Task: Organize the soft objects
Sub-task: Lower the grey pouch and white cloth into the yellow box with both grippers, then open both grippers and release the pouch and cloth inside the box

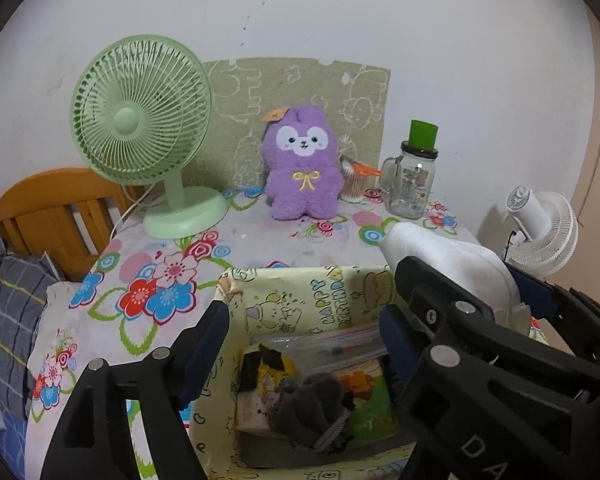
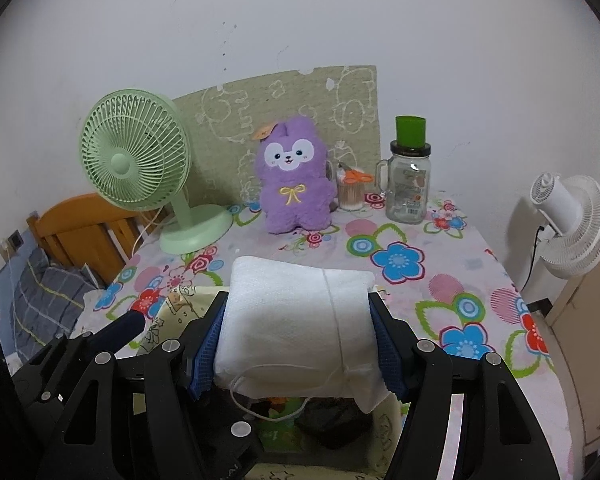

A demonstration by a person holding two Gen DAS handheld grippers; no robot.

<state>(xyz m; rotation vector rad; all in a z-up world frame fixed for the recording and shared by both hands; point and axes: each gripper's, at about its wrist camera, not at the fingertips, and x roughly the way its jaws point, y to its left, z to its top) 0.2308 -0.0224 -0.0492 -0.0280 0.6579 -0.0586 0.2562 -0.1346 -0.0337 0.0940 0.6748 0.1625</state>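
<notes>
A yellow cartoon-print fabric box (image 1: 300, 292) stands at the near edge of the flowered table. In it a grey knitted soft item (image 1: 312, 404) lies on top of printed packets. My left gripper (image 1: 300, 344) hangs open over the box, its pads clear of the grey item. My right gripper (image 2: 298, 344) is shut on a white padded bundle (image 2: 296, 320) tied with string, held just above the box's right side; this bundle (image 1: 448, 256) also shows in the left wrist view. A purple plush animal (image 2: 292, 184) sits upright at the back of the table.
A green desk fan (image 1: 140, 120) stands back left. A glass jar with a green lid (image 1: 414, 176) and a cup of cotton swabs with orange scissors (image 1: 354, 184) are back right. A white fan (image 2: 572, 224) stands off the table's right edge, and a wooden headboard (image 1: 56, 208) with bedding lies left.
</notes>
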